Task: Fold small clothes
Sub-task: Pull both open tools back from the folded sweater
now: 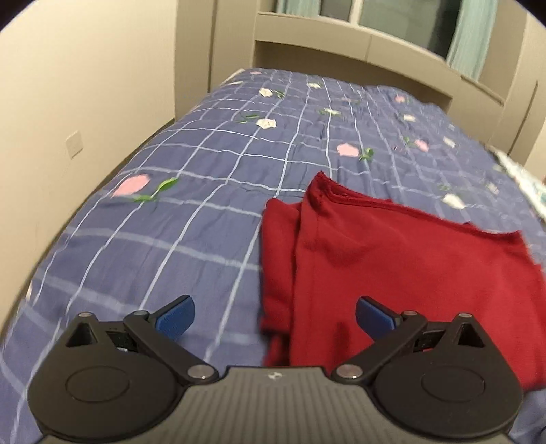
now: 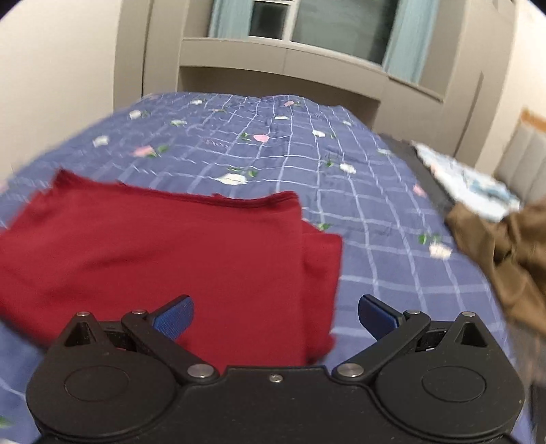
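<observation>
Currently: red garment folded on bedspread, near edge hidden behind left gripper and right gripper, both spread and empty; brown cloth blurred at 3 o'clock.

This is a bedroom in a home. A bed fills most of both wrist views, covered by a blue checked bedspread printed with pink and white flowers. At its far end stands a built-in beige headboard unit with a shelf recess, and above it a window hung with pale teal curtains. Plain cream walls close in the sides, one carrying a wall switch plate. Loose clothes lie on the bed: a dark red garment and a brown garment.
</observation>
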